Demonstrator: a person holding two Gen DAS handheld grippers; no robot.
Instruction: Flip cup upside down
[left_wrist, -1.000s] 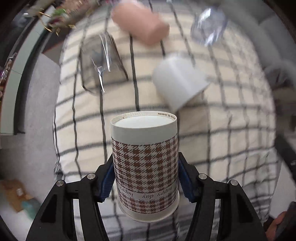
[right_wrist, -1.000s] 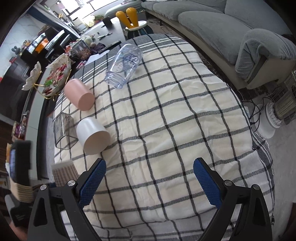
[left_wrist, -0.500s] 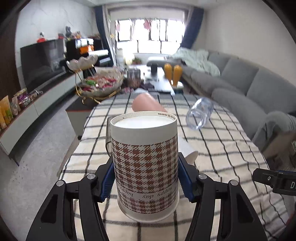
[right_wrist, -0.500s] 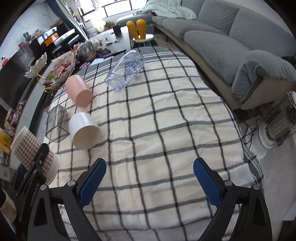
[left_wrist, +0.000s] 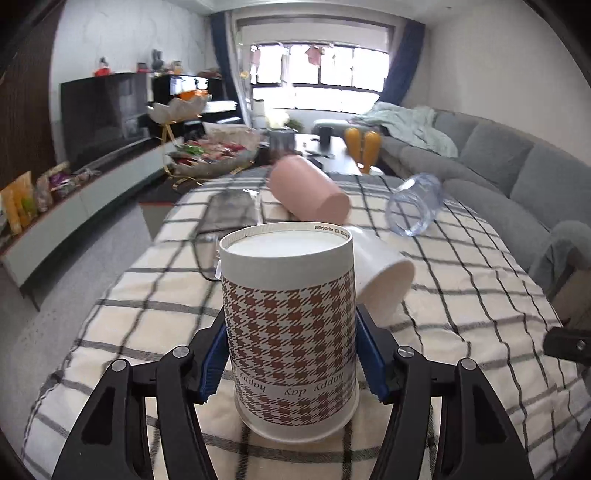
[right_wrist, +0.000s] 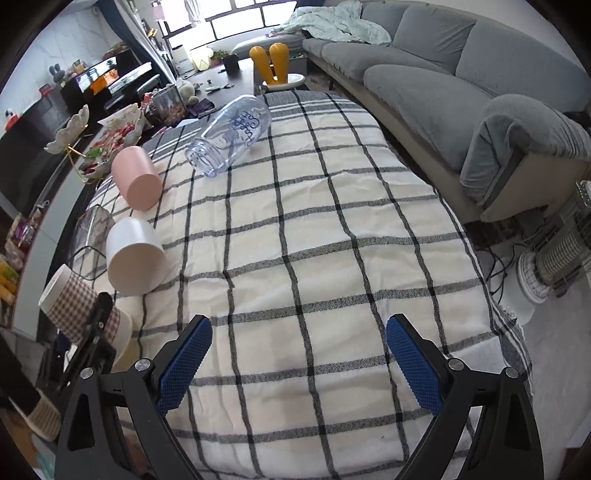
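Living room, checked tablecloth (right_wrist: 314, 236); left fingers (left_wrist: 212, 356) clamp inverted houndstooth cup (left_wrist: 291, 325); right fingers (right_wrist: 186, 363) wide apart, empty.

Open checked cloth (right_wrist: 332, 258) is seen ahead of the right gripper (right_wrist: 297, 363); the left edge is crowded by 2 toppled cups, white (right_wrist: 135, 258) and pink (right_wrist: 136, 182), and a clear bottle (right_wrist: 231, 133).

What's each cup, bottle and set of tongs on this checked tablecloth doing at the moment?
Brown houndstooth paper cup: upside down, gripped.
White plastic cup: on its side.
Pink plastic cup: on its side.
Clear plastic bottle: on its side, uncapped.
Left tongs: shut on the cup.
Right tongs: open, empty.
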